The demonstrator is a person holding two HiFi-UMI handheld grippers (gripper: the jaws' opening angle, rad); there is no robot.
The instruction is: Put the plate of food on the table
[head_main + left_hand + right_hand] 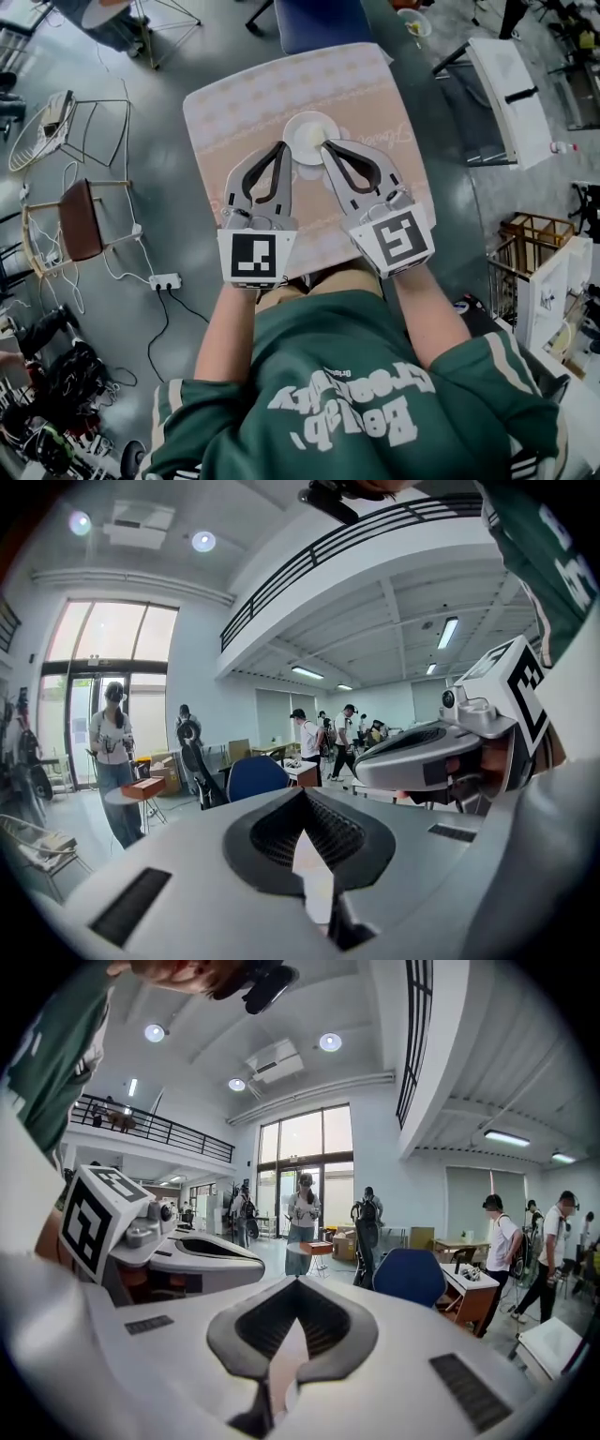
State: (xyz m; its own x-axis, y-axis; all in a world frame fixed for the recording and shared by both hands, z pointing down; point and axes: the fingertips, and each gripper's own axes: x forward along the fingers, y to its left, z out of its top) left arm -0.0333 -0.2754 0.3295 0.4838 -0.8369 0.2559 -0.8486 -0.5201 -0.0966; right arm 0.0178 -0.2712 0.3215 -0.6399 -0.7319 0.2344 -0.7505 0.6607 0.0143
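A small white plate [312, 134] with pale food on it sits over the middle of a square table with a peach patterned cloth [225, 112]. My left gripper [281, 146] meets the plate's left rim and my right gripper [325, 145] its right rim, both with jaws closed together. In the left gripper view the jaws [302, 797] pinch a thin pale edge, and in the right gripper view [295, 1284] the same shows. I cannot tell whether the plate rests on the cloth or hangs just above it.
A blue chair [319, 23] stands at the table's far side. A wooden chair [80, 220], a wire stool [56, 122] and a power strip [164, 280] with cables are on the floor to the left. A white table [511, 84] stands right. Several people stand far off [302, 1218].
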